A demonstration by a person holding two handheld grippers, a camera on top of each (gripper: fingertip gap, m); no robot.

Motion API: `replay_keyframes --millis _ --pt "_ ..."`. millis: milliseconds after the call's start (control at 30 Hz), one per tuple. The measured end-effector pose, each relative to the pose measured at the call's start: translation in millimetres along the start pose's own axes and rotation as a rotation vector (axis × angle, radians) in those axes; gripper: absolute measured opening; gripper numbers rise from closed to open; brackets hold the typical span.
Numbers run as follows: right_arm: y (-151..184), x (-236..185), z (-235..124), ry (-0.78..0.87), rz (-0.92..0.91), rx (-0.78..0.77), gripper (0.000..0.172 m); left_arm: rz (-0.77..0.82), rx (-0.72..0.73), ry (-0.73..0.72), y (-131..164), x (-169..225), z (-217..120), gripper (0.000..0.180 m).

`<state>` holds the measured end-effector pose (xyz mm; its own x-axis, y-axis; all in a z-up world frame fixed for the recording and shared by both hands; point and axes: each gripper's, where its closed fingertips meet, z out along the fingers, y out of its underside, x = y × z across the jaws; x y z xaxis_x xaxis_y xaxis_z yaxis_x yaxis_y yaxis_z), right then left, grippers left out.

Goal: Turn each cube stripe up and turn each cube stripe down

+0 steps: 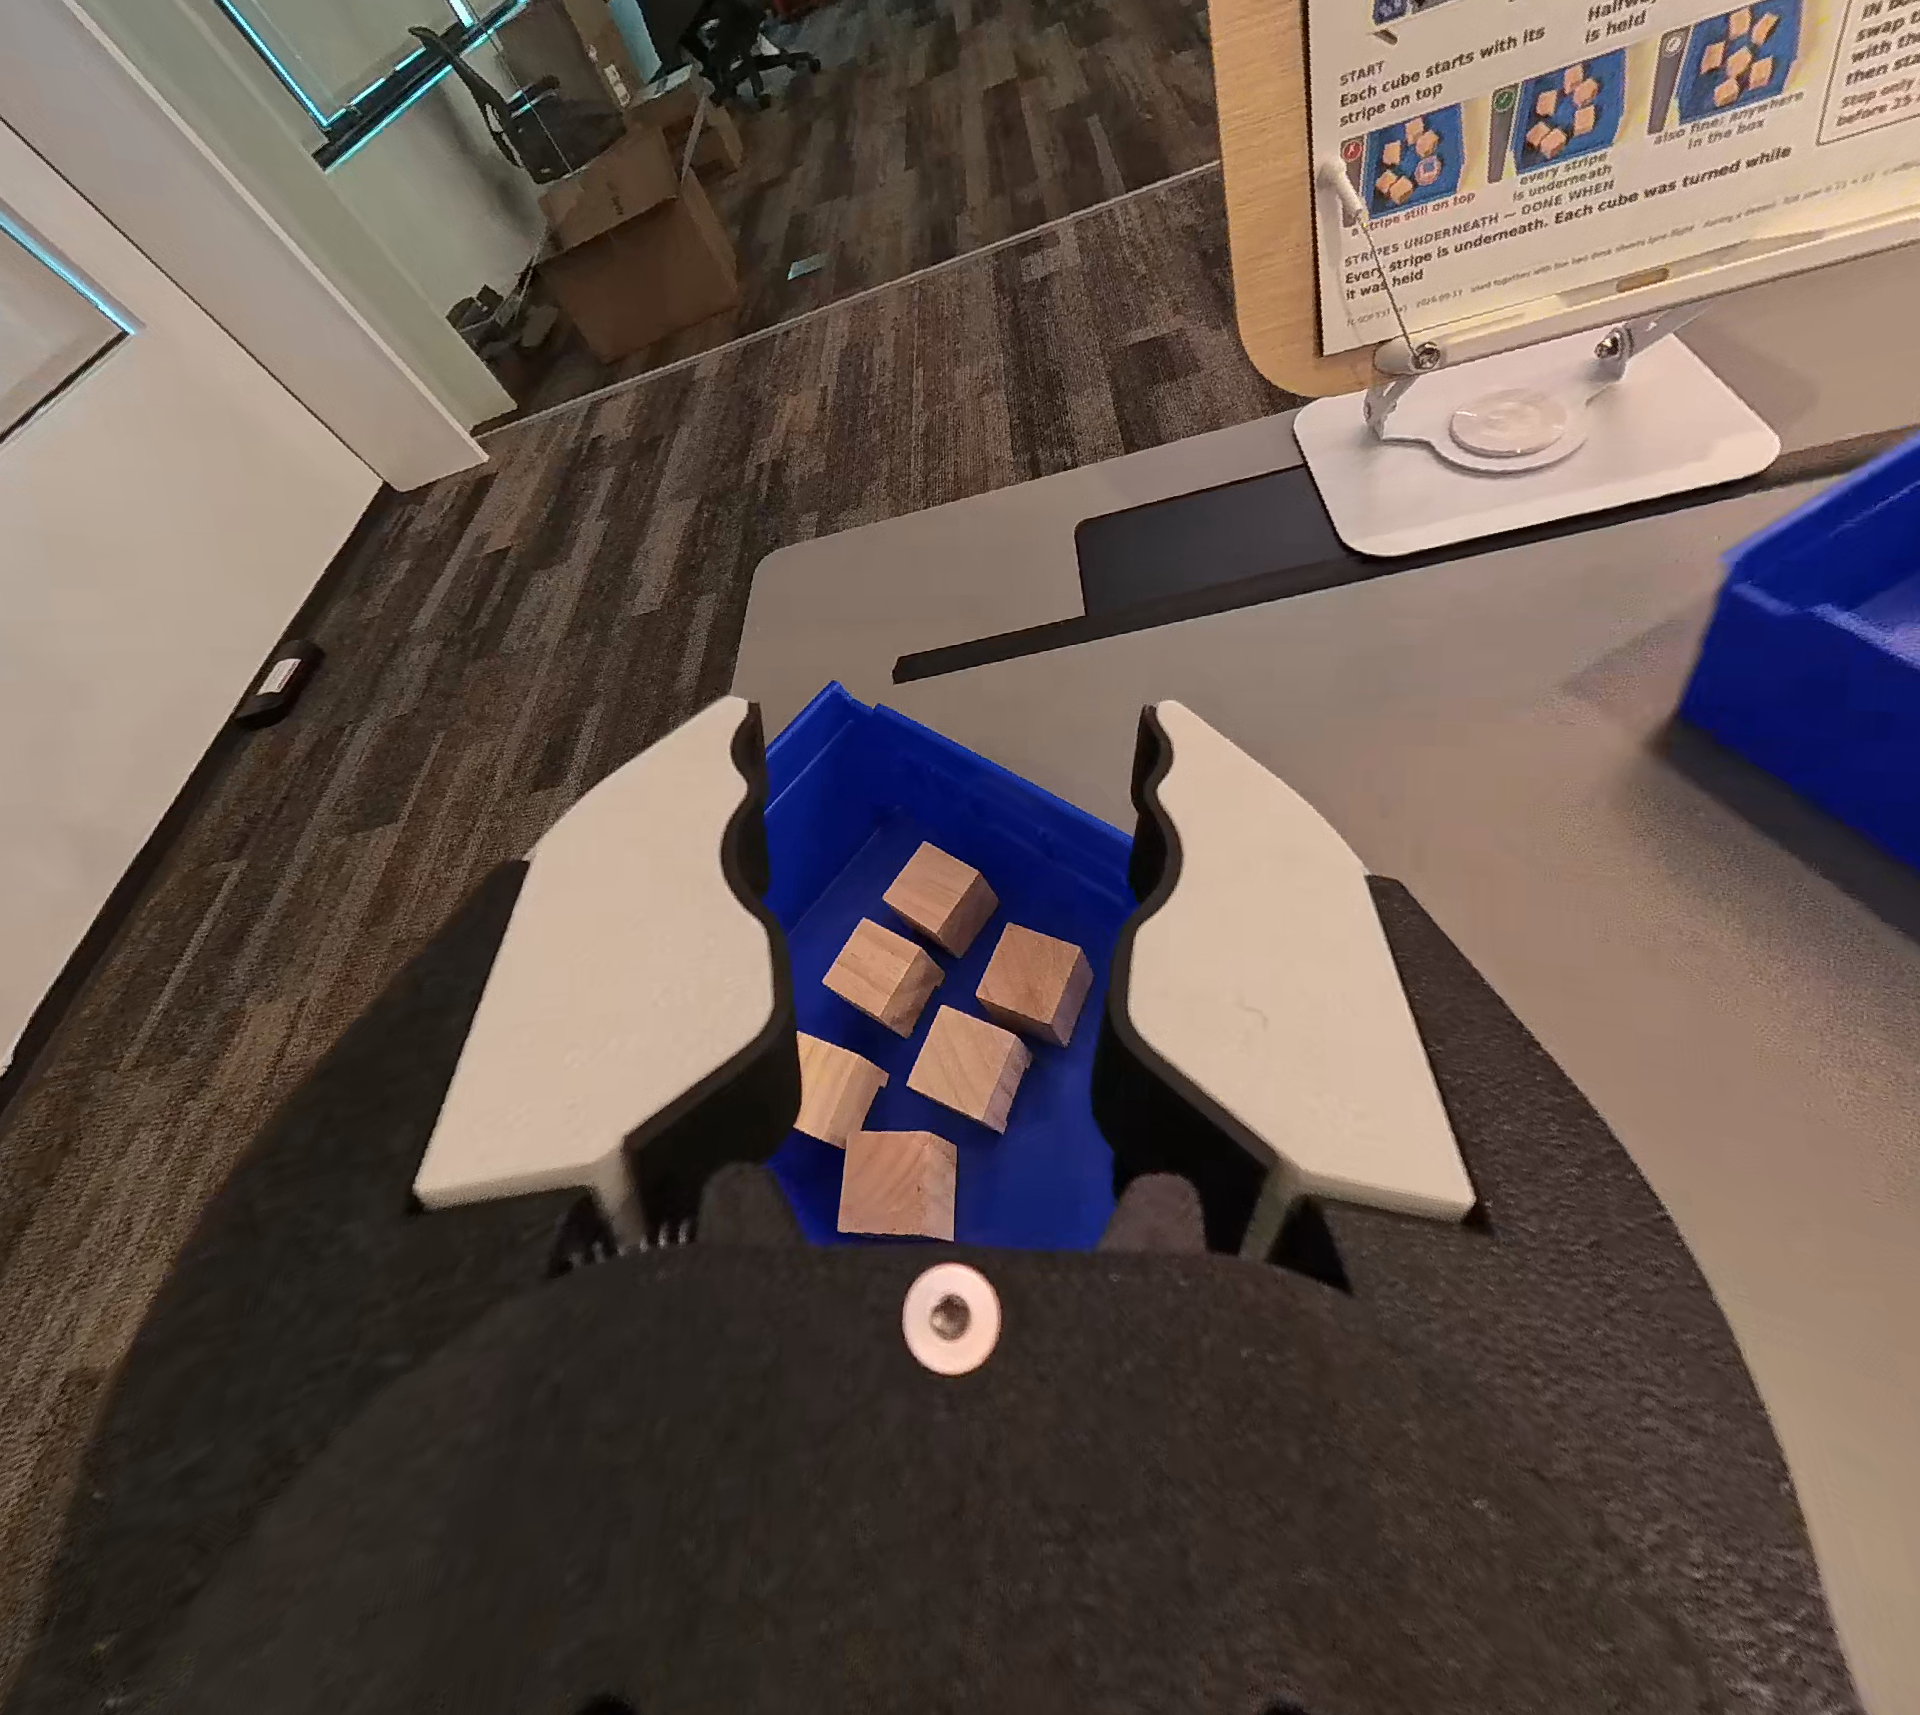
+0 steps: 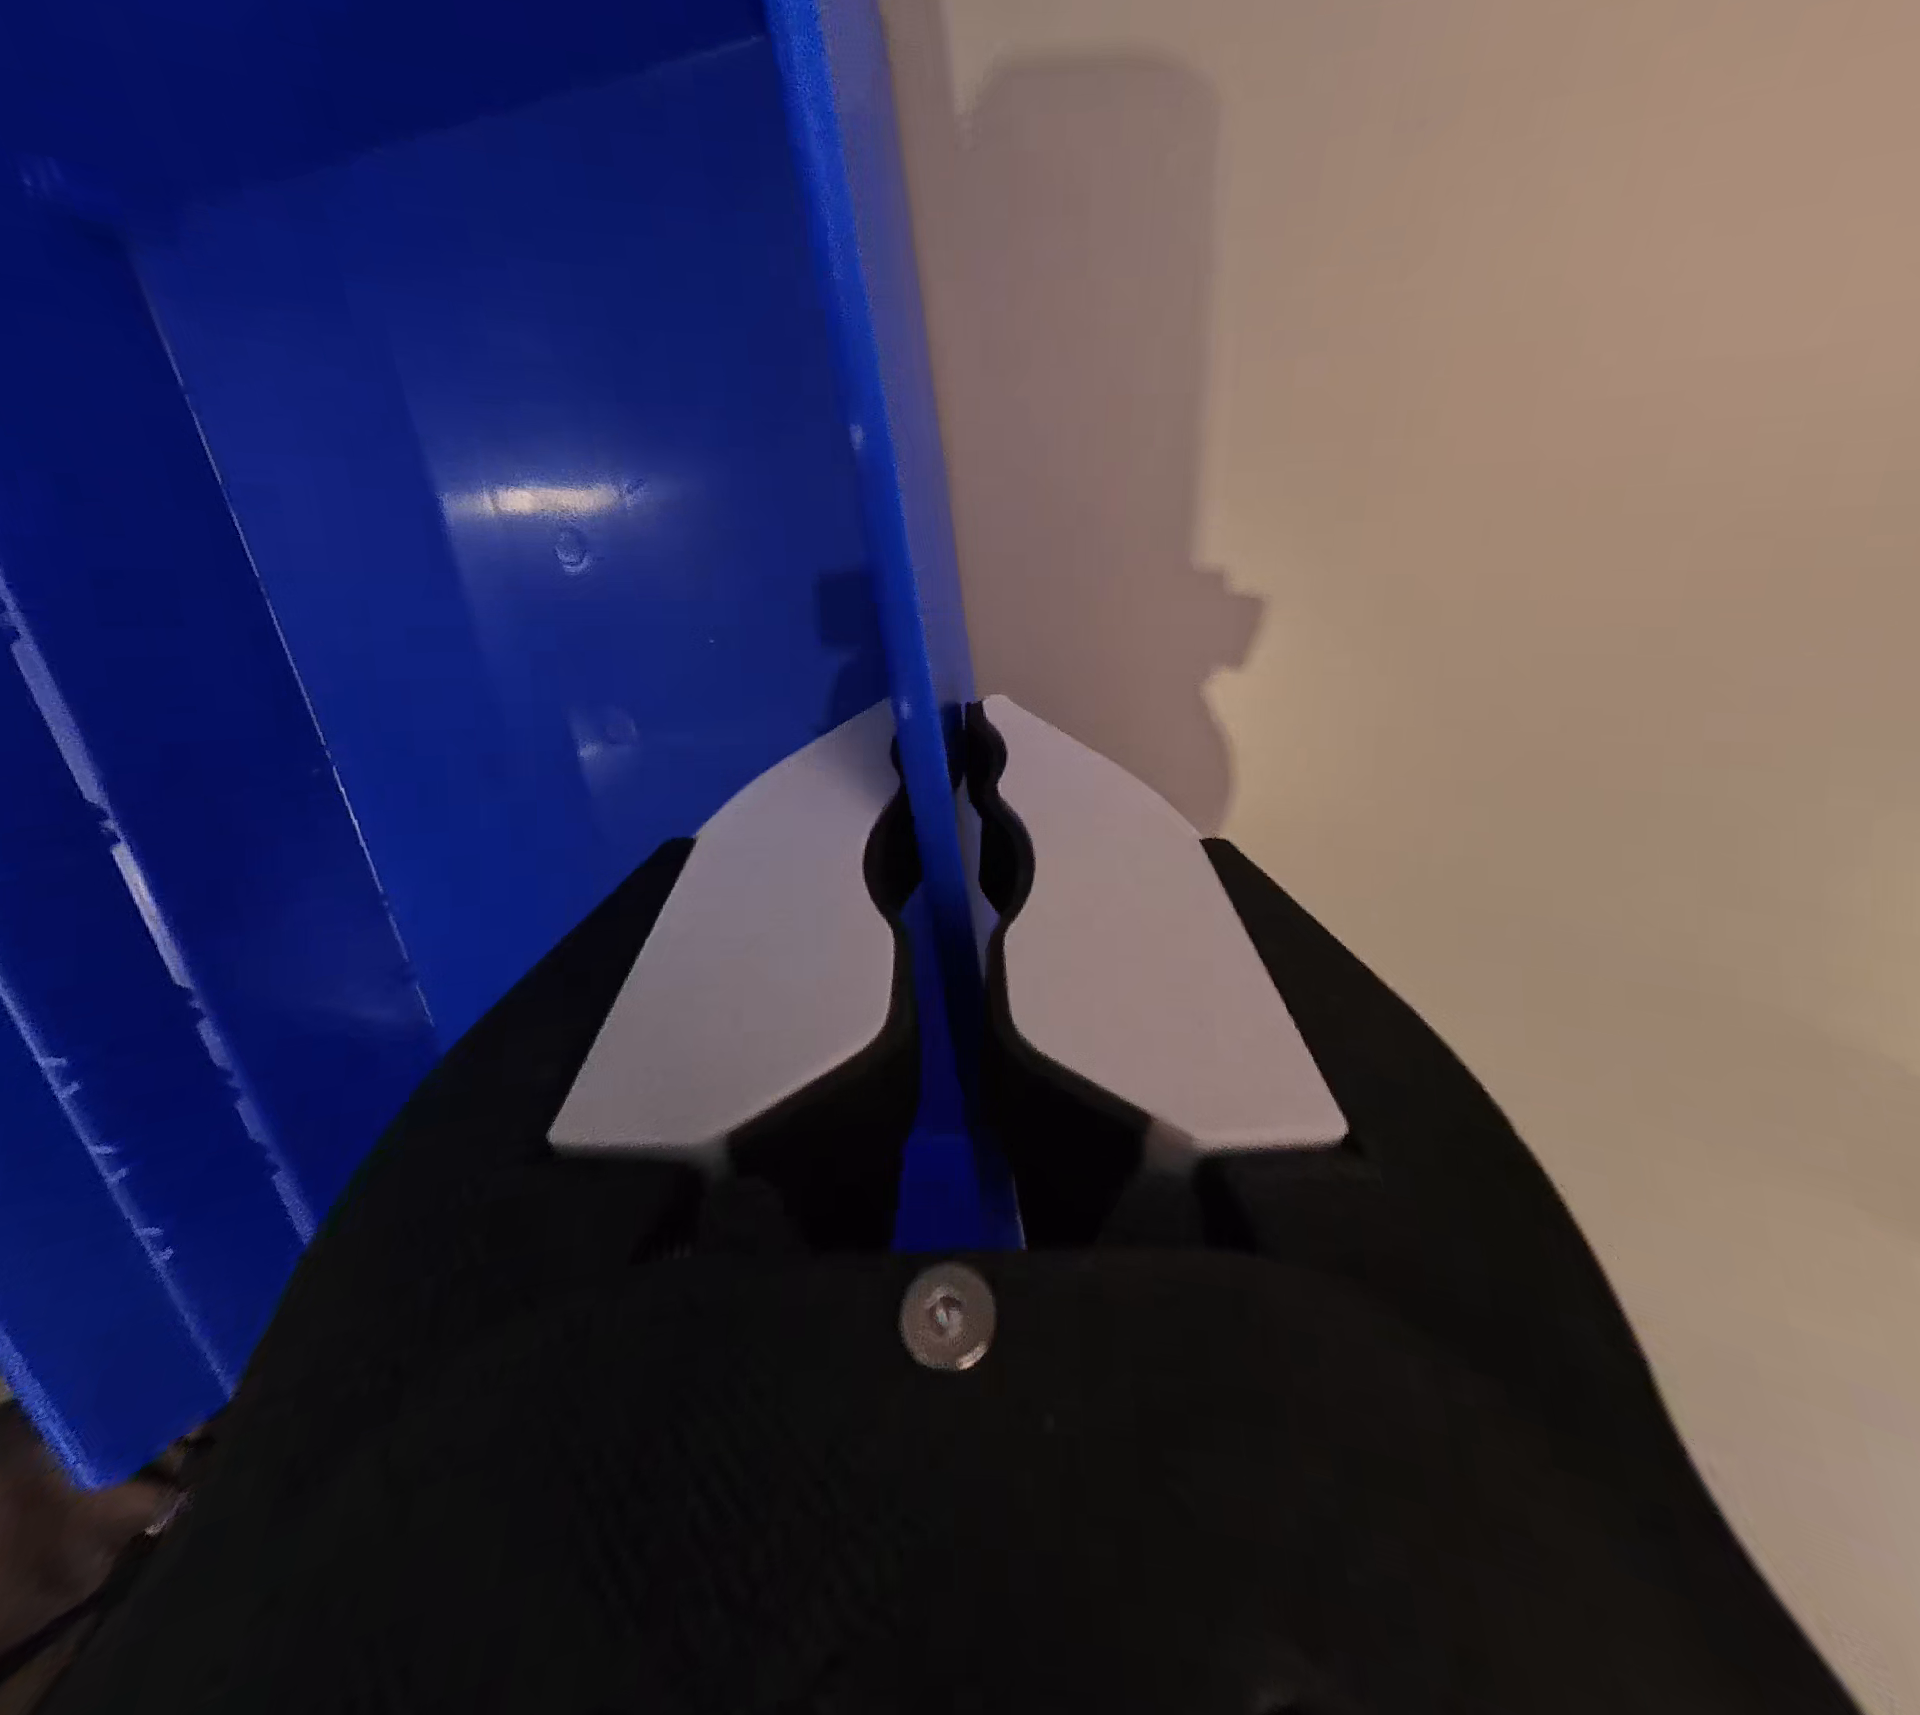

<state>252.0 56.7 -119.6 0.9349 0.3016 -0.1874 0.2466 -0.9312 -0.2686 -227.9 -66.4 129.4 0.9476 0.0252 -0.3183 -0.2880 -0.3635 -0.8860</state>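
— Six wooden cubes (image 1: pixel 940 1021) lie loose in the blue bin (image 1: pixel 935 792) straight below my left gripper (image 1: pixel 945 730). Its jaws are spread wide and hold nothing; I hover there to choose one. No stripe shows on any top face.

— And your right?

— My right gripper (image 2: pixel 935 730) is nearly closed on the side wall of a second blue bin (image 2: pixel 831 315), one pad inside, one outside. I judge that steadies or shifts the bin. No cubes show between or beside those jaws; what I see of it is bare.
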Motion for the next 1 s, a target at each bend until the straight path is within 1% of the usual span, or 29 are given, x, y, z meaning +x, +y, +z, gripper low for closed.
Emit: replay_keyframes --millis 133,233,333,467,567,667,767,900,933,967,1000 --pt "18.1 65.7 -17.4 0.03 0.102 0.034 0.009 -0.005 -0.034 -0.021 5.3 -5.0 7.6 0.066" --pt "36.8 107.8 -30.6 0.044 0.175 0.053 0.008 -0.019 -0.084 -0.044 15.2 -14.8 14.3 0.064" --pt "57.8 140.9 -42.6 0.06 0.236 0.076 0.008 -0.06 -0.129 -0.084 26.3 -31.9 17.2 0.064" --pt "82.6 174.1 -55.6 0.078 0.295 0.1 0.008 -0.135 -0.167 -0.152 43.0 -63.1 13.7 0.063" --pt "91.2 187.8 -60.6 0.054 0.296 0.121 0.009 -0.204 -0.213 -0.198 62.7 -88.4 8.3 0.061" --pt "92.8 193.6 -62.0 0.041 0.237 0.11 0.009 -0.27 -0.265 -0.249 83.9 -110.8 3.6 0.061" --pt "92.8 197.2 -62.5 0.059 0.173 0.093 0.009 -0.324 -0.333 -0.26 106.7 -122.8 3.2 0.062" --pt "93.4 195.9 -63.0 0.049 0.183 0.106 0.01 -0.376 -0.435 -0.262 136.7 -132.7 7.9 0.066" --pt "94.3 196.6 -64.6 0.054 0.18 0.108 0.013 -0.385 -0.456 -0.259 143.4 -134.6 9.6 0.068" --pt "94.0 200.0 -68.6 0.079 0.177 0.122 0.024 -0.395 -0.478 -0.257 150.4 -136.3 11.0 0.068" --pt "92.2 203.4 -74.8 0.105 0.175 0.148 0.029 -0.413 -0.511 -0.246 158.8 -135.8 11.9 0.068"
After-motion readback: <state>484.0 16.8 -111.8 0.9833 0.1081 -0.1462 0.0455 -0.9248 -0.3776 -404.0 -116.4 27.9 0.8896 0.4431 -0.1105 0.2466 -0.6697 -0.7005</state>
